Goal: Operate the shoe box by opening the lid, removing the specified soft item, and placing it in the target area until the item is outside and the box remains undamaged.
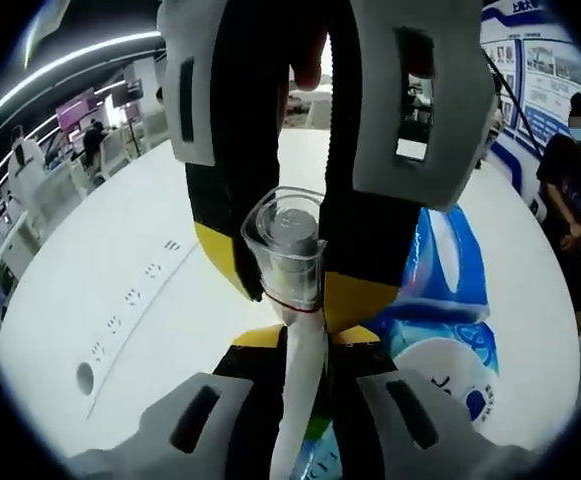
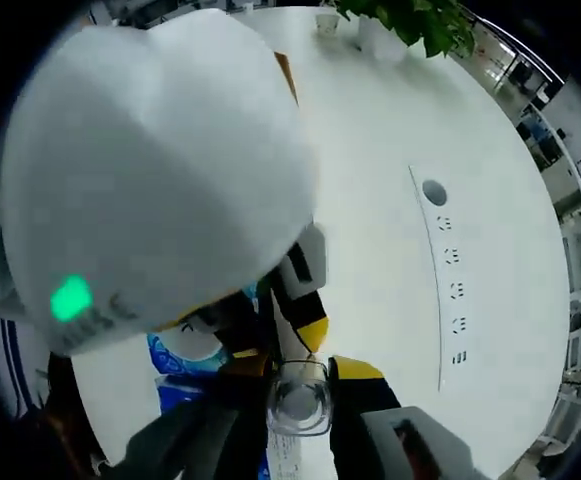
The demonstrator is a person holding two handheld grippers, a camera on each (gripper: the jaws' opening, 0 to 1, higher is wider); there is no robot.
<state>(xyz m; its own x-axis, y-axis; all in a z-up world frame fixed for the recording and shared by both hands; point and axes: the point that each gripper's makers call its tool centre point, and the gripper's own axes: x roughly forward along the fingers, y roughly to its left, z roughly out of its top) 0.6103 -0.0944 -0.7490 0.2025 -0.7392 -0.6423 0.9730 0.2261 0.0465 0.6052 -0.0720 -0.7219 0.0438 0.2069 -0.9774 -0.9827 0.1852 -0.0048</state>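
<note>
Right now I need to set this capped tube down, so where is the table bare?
The table is bare on either side of the socket strip, and beyond it up to the plant. It is crowded at the blue pouch, where the left gripper and right gripper clamp the tube and its cap.
</note>
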